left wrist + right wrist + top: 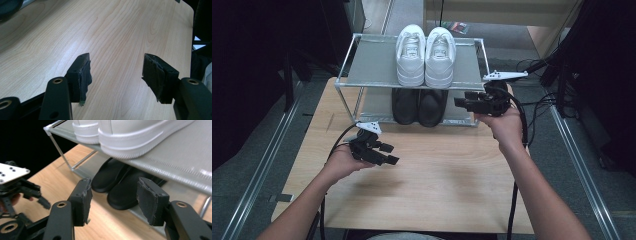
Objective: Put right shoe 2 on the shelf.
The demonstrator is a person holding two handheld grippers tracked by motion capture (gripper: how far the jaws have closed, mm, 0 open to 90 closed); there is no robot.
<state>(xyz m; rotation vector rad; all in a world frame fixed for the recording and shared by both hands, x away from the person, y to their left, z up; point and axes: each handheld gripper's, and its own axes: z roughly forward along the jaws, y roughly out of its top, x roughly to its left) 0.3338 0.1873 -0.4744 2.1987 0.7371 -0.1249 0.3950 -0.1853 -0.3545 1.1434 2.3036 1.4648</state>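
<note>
Right gripper (pixel 460 102): jaws spread, nothing between them, aimed at the black shoes (pixel 418 106) just beyond, on the lower shelf of the metal rack (pixel 367 65). White sneakers (pixel 425 55) on the upper shelf. Left gripper (pixel 390 153): jaws spread, empty, above the wooden table (pixel 442 175), well apart from the shoes.

We see a pair of glossy black rounded-toe shoes (pixel 418 106), side by side, touching, toes toward us, on our rack's lower shelf.
</note>
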